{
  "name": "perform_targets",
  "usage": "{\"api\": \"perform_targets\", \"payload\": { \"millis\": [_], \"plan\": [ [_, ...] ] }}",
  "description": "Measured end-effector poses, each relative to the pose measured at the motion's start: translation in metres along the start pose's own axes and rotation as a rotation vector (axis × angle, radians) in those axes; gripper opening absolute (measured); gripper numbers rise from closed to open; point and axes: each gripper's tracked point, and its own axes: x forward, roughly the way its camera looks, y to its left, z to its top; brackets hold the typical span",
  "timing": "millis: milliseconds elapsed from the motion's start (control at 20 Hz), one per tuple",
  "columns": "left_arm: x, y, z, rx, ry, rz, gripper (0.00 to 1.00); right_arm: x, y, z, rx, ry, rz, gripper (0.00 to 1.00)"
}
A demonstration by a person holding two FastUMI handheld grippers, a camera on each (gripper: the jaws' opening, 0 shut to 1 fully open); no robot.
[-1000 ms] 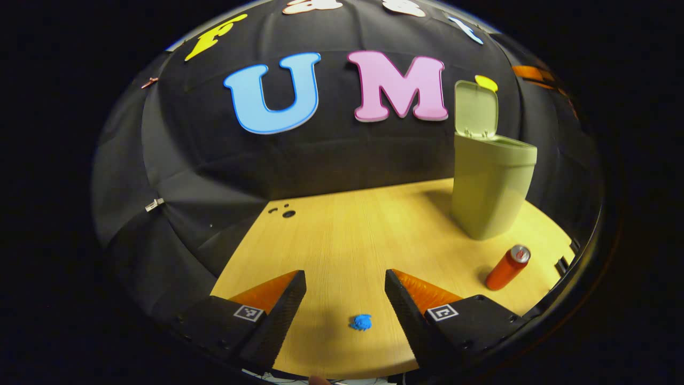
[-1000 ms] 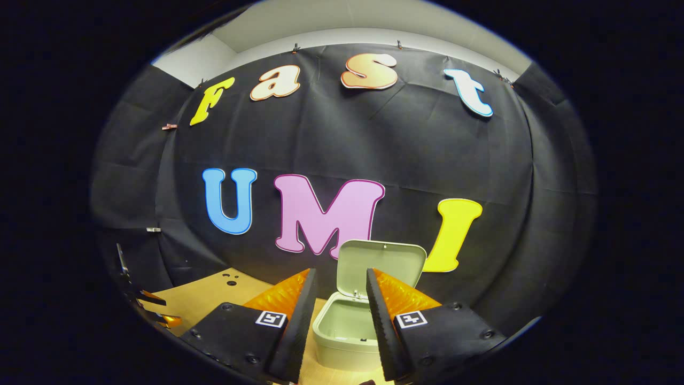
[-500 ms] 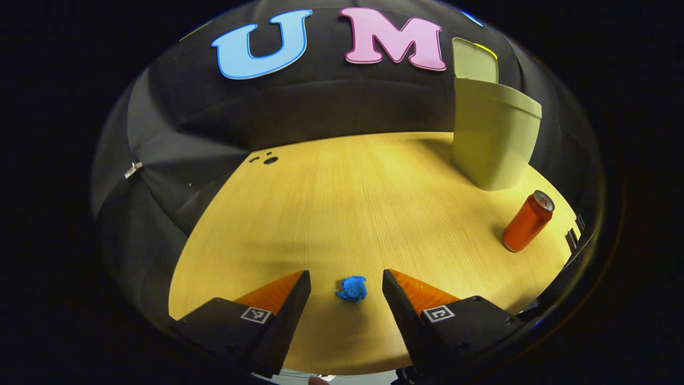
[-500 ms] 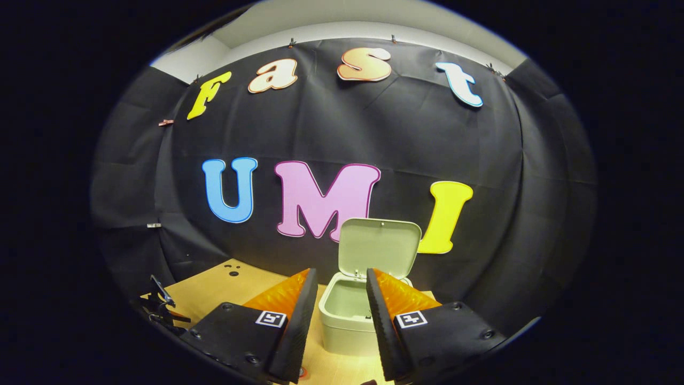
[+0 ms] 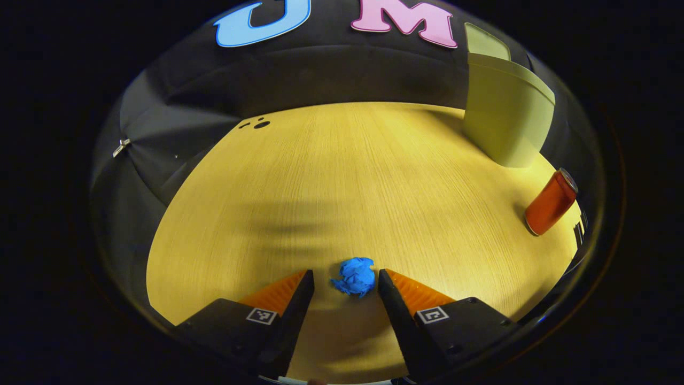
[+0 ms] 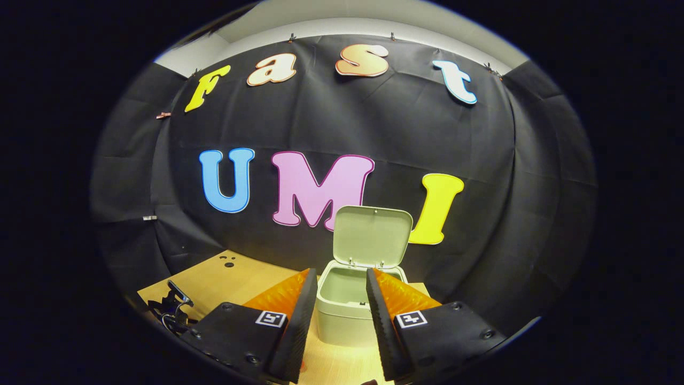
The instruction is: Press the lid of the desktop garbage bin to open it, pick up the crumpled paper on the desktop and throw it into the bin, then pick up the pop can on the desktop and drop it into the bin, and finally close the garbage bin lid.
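Blue crumpled paper ball (image 5: 354, 276) lies on the pale wood-grain desktop (image 5: 342, 182), just ahead of the left gripper (image 5: 342, 280), whose fingers stand spread and empty. Best to drop lower so both fingers flank the soft wad before squeezing. At two o'clock stands the smooth sage-green plastic bin (image 5: 505, 120), lid (image 6: 372, 236) up; the orange cylindrical can (image 5: 550, 202) waits at three. The right gripper (image 6: 340, 280) hovers parted, holding nothing.

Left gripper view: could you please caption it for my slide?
Open left gripper straddles blue crumpled paper on the wooden desktop; pop can beside the bin.
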Motion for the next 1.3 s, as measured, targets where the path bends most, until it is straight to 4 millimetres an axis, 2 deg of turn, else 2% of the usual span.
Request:
{"api": "perform_targets", "payload": {
  "millis": [150, 250, 400, 500, 550, 650, 950, 1300],
  "plan": [
    [0.006, -0.002, 0.003, 0.004, 0.0, -0.013, 0.78, -0.001, -0.001, -0.004, -0.004, 0.011, -0.004, 0.59],
    [0.009, -0.007, 0.003, 0.009, 0.004, -0.031, 0.72, -0.002, 0.0, -0.008, -0.004, 0.018, -0.004, 0.59],
    [0.007, -0.007, 0.005, 0.045, 0.006, -0.023, 0.48, -0.004, 0.002, -0.014, 0.005, 0.033, 0.001, 0.59],
    [0.007, -0.005, 0.007, 0.075, 0.007, -0.006, 0.44, -0.005, 0.003, -0.019, 0.017, 0.04, 0.003, 0.6],
    [0.005, -0.004, 0.011, 0.084, 0.001, -0.007, 0.45, -0.005, 0.004, -0.023, 0.026, 0.045, 0.005, 0.59],
    [-0.003, -0.006, 0.025, 0.091, -0.029, -0.026, 0.44, -0.004, 0.004, -0.029, 0.043, 0.057, 0.005, 0.59],
    [-0.052, -0.038, 0.108, 0.086, -0.183, -0.117, 0.43, -0.005, 0.0, -0.046, 0.056, 0.085, 0.004, 0.59],
    [-0.11, -0.086, 0.241, 0.035, -0.403, -0.251, 0.45, -0.008, 0.001, -0.072, 0.065, 0.128, 0.012, 0.59]
  ]
}}
